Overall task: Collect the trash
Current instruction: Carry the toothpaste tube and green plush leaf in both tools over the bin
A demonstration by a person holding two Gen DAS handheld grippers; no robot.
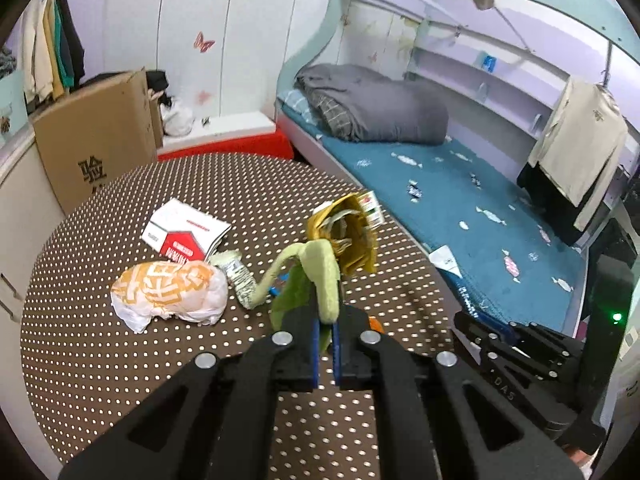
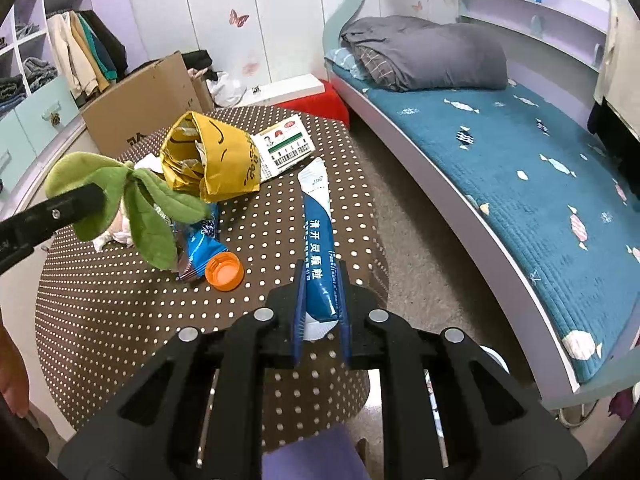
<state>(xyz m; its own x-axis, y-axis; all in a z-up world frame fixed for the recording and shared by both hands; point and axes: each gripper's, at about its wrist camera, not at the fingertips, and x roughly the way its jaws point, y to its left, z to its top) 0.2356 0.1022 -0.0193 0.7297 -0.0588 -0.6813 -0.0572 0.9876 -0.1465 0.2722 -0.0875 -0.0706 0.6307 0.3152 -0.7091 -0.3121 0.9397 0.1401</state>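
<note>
My left gripper [image 1: 326,322] is shut on a green plush sprout [image 1: 320,268] with floppy leaves and a long curved stem, held over the brown dotted round table [image 1: 120,380]. In the right wrist view the sprout [image 2: 148,208] hangs from one of the left gripper's black fingers [image 2: 80,200]. My right gripper [image 2: 322,280] is shut on a long blue-and-white sachet [image 2: 318,240], which sticks out forward above the table [image 2: 120,320]. On the table lie a crumpled yellow paper bag [image 2: 212,160], an orange cap [image 2: 225,271] and a blue wrapper [image 2: 200,248].
A crumpled white-and-orange bag [image 1: 172,292], a red-and-white box [image 1: 184,232] and a scrunched label [image 1: 238,272] lie on the table's left side. A printed white card [image 2: 286,148] sits behind the yellow bag. Beyond are a cardboard box [image 1: 96,148], a red stool [image 2: 316,102] and a bed [image 2: 500,152].
</note>
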